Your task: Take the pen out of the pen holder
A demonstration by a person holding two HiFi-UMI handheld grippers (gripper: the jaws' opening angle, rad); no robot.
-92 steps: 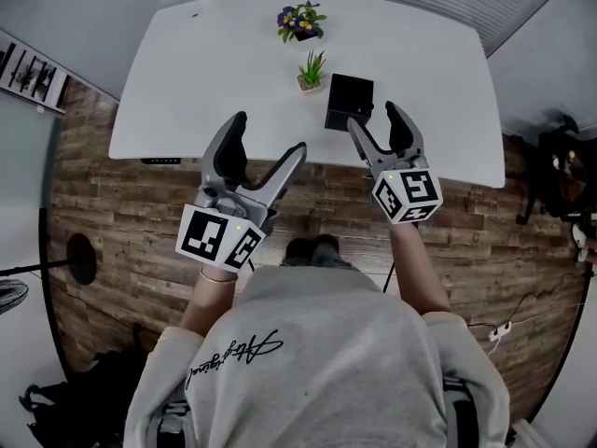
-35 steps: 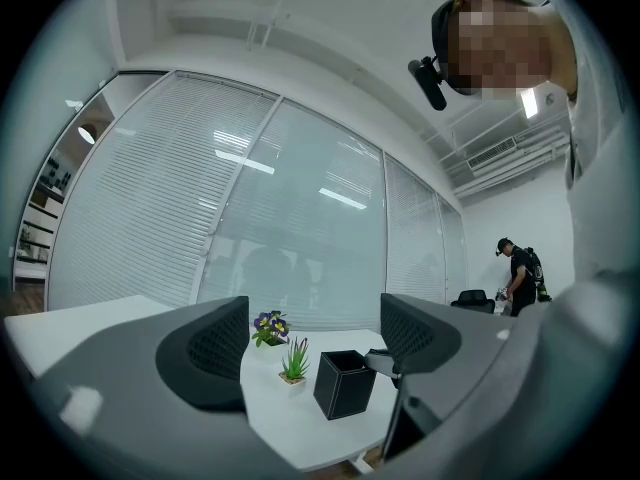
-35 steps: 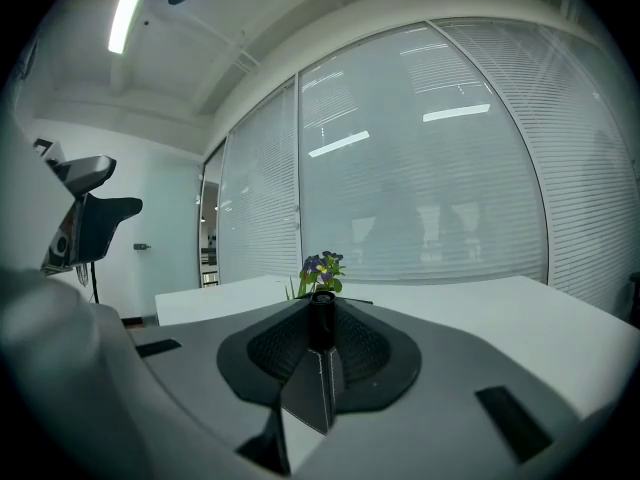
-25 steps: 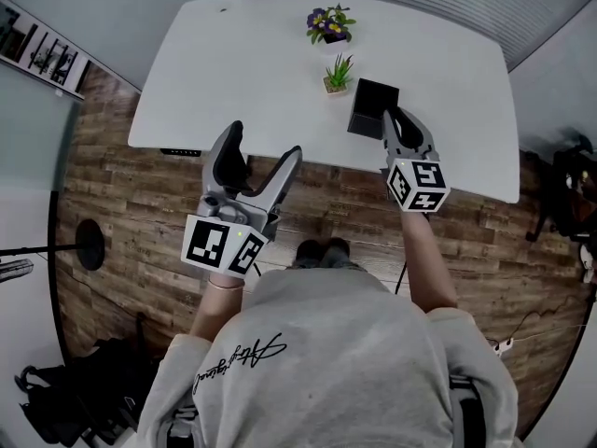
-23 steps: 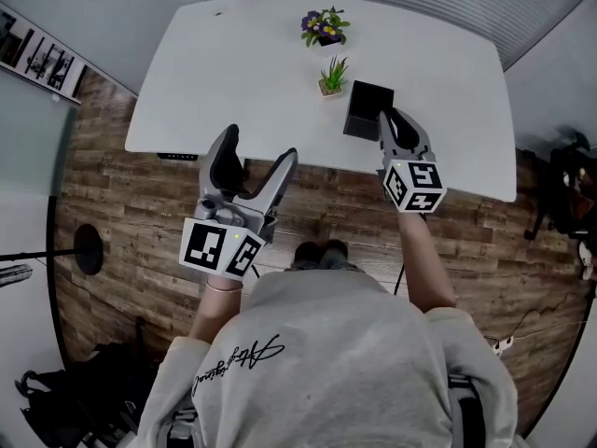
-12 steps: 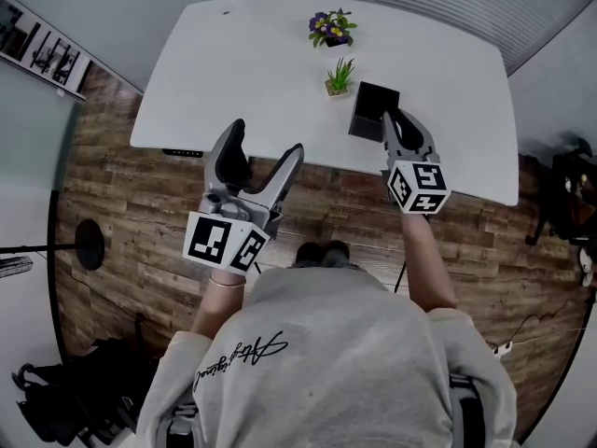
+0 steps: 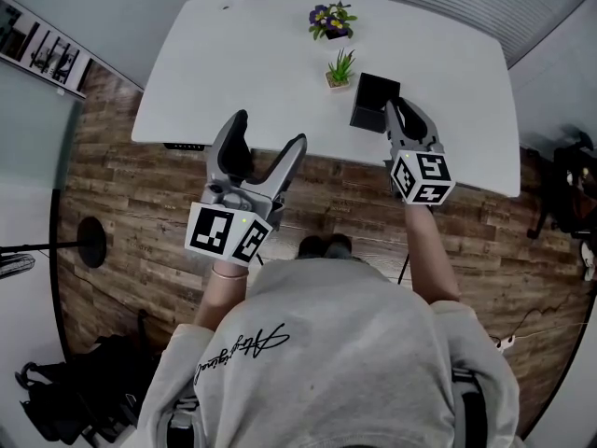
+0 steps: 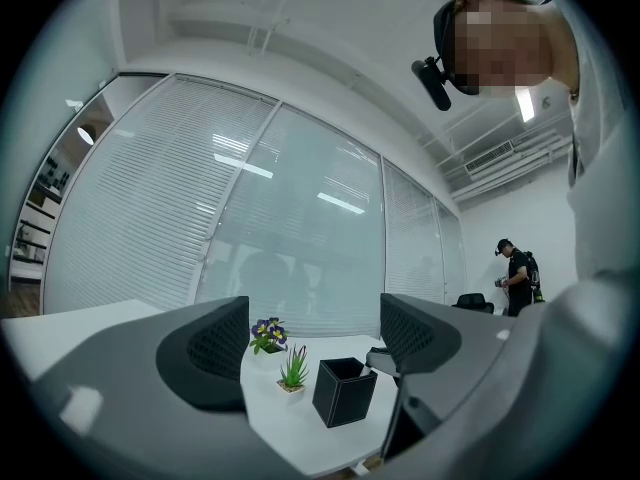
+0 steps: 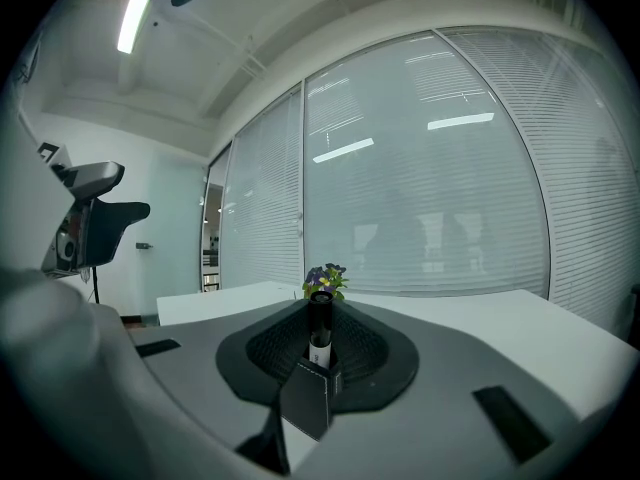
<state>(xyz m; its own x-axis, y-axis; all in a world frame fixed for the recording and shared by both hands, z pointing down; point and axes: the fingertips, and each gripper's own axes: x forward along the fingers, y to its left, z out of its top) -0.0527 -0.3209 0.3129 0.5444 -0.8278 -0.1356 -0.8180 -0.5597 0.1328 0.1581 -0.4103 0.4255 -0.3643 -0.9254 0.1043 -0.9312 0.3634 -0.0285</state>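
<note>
The pen (image 9: pixel 319 320) is standing upright in the pen holder (image 7: pixel 373 103), its dark upper part showing above the rim and its lower end hidden behind the holder's wall, so it appears not yet lifted out. The right tool (image 7: pixel 398 119) is pinching that upper part, its two jaws drawn in close with the ribbed pads pressing the barrel from either side. The pen looks slim, stiff and light, with a smooth barrel that could be slipping or pivoting between the pads; a hold on the upper barrel just above the rim, as here, is probably the best place, and a straight upward pull would be keeping it from scraping the wall. The holder, a small black open box, seems light too and may tip or ride up if the pen snags. It is sitting close to the near edge of the table (image 7: pixel 242 63), right of the middle, with a small green plant (image 7: pixel 340 67) just beyond it and a pot of purple flowers (image 7: pixel 331 19) nearer the far edge. The left tool (image 8: pixel 315 325) is hovering off the near edge, jaws wide apart and gripping nothing.
</note>
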